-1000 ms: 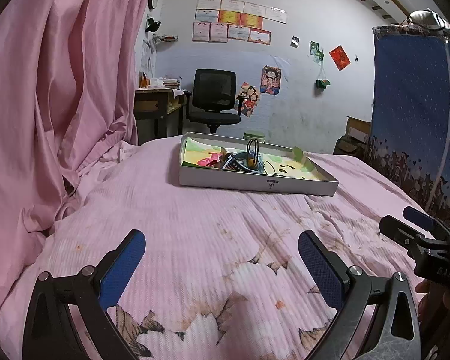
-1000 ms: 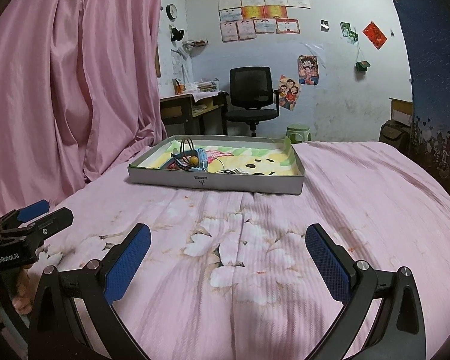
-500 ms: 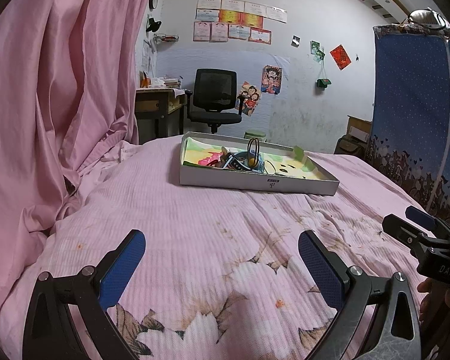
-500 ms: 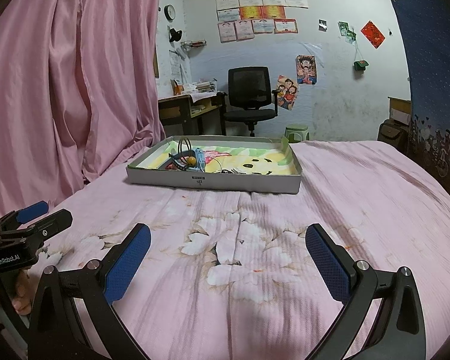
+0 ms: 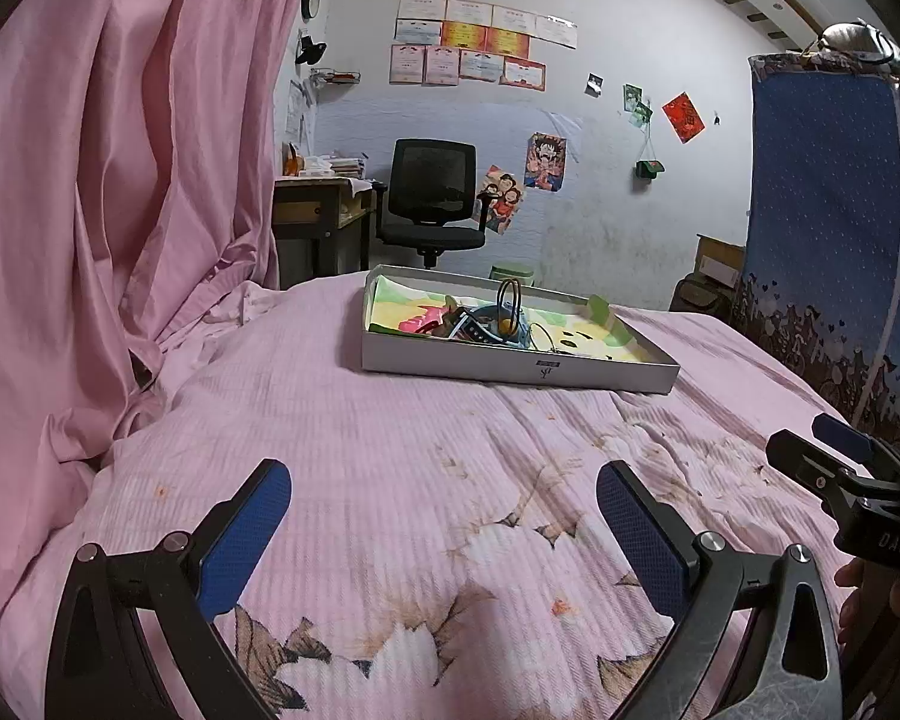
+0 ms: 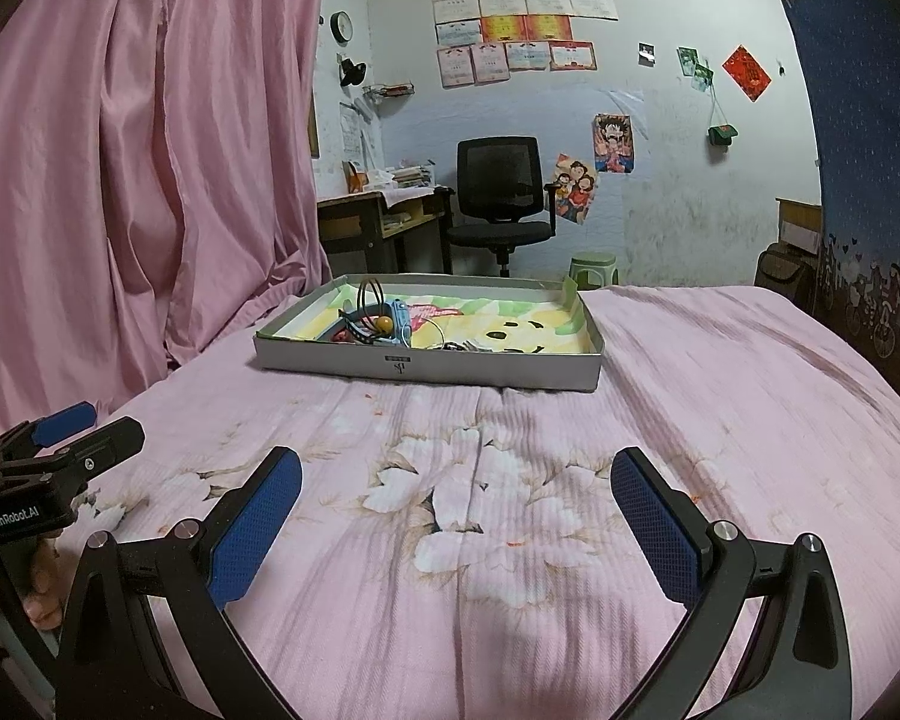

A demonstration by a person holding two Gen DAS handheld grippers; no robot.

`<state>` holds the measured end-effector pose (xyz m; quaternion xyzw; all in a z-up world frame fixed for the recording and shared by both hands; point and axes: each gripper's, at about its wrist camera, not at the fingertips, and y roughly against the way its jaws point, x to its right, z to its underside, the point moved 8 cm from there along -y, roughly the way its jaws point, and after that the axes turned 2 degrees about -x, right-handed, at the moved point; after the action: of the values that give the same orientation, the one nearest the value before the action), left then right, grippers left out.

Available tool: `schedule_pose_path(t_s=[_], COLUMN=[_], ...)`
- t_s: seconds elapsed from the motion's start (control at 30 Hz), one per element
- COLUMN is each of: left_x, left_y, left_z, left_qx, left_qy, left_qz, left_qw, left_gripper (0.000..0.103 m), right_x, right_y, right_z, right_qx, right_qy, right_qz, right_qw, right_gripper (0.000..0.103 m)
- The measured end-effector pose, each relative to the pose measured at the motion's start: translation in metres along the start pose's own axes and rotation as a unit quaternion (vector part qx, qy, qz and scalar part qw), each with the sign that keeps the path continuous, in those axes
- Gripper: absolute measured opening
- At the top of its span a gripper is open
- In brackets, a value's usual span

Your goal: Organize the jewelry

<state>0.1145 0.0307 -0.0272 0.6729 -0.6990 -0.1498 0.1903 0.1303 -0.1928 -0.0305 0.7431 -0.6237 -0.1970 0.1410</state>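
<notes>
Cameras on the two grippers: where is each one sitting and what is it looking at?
Left wrist: sits on the left hand-held gripper, low over the pink bed, facing the gray tray of jewelry; its own blue fingers show, open, and the other gripper at the right edge.
Right wrist: sits on the right hand-held gripper, facing the same tray; its open fingers show, the left one at the left edge.
Both share the tray, bed, black chair and pink curtain.

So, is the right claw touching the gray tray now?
Apart. The right wrist view shows the right claw open over the pink bedspread, with a wide stretch of cloth between its fingertips and the tray.
</notes>
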Motion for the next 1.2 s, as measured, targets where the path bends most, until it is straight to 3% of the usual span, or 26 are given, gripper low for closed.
schedule_pose_path(t_s=[1.2], left_x=[-0.0024], left_y=[0.0022], left_z=[-0.0026], left_qx=[0.006], left_qy=[0.002], left_qz=[-0.001], left_qw=[1.0000], left_gripper=[0.103], right_x=[-0.0001], right_y=[0.0043], right_z=[-0.0063], right_qx=[0.008], right_qy=[0.001], right_qz=[0.002], right_qw=[1.000], right_gripper=[0.102])
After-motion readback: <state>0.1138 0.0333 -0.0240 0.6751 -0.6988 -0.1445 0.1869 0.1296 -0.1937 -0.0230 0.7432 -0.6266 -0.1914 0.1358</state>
